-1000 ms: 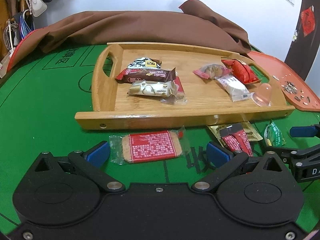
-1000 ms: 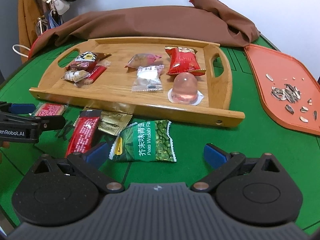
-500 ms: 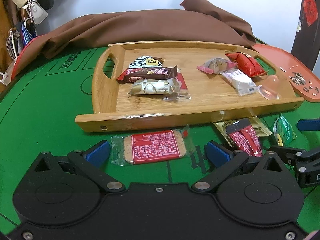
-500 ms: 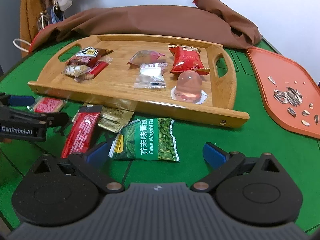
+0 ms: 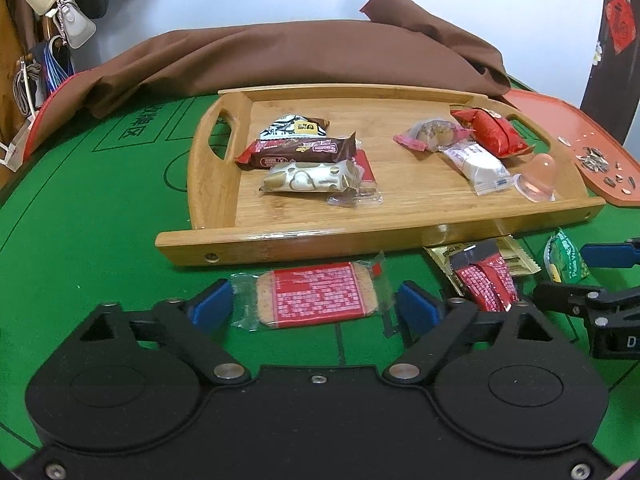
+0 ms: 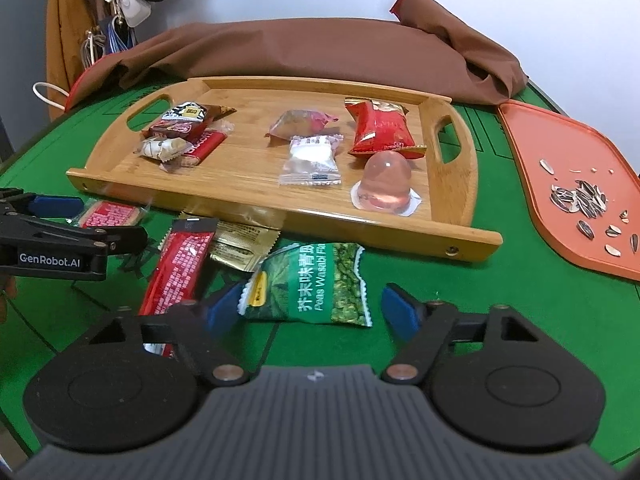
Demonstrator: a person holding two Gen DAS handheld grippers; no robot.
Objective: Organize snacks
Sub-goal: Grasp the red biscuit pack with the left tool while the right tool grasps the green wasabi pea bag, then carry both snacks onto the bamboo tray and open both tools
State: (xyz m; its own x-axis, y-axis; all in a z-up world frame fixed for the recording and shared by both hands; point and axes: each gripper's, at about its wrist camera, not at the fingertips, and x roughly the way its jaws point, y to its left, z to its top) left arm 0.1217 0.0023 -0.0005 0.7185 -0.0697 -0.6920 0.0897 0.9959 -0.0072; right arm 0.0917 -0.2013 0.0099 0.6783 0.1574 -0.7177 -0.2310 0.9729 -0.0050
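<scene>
Green felt covers the table (image 5: pixel 80 240), and the wooden tray (image 5: pixel 360 236) sits in the middle of it. Just in front of the tray, the left gripper (image 5: pixel 312 306) is low over the felt with the red biscuit pack (image 5: pixel 316 296) between its blue pads. Its jaws have just been closing in, but the pads look only close to the clear wrapper ends, not squeezing yet. Beside it, also in front of the tray, the right gripper (image 6: pixel 312 308) has the green pea bag (image 6: pixel 316 280) between its pads. Its jaws have just been closing too; one pad seems to brush the bag's edge, while the other is still clear of it. Both packs lie flat and the pads come in from the sides, so I think each hand wants to pinch one snack and carry it onto the tray. Between those two packs, against the tray's front wall, lie a long red stick pack (image 6: pixel 180 264) and a gold packet (image 6: pixel 240 242) that still wait. On the tray, bars are piled at one end, and a red bag (image 6: pixel 378 128), wrapped sweets and a jelly cup (image 6: pixel 386 178) sit at the other. Beyond the tray's right handle is an orange tray (image 6: pixel 532 152) with seeds. Behind the tray lies a brown cloth (image 5: pixel 280 56) under a white wall.
</scene>
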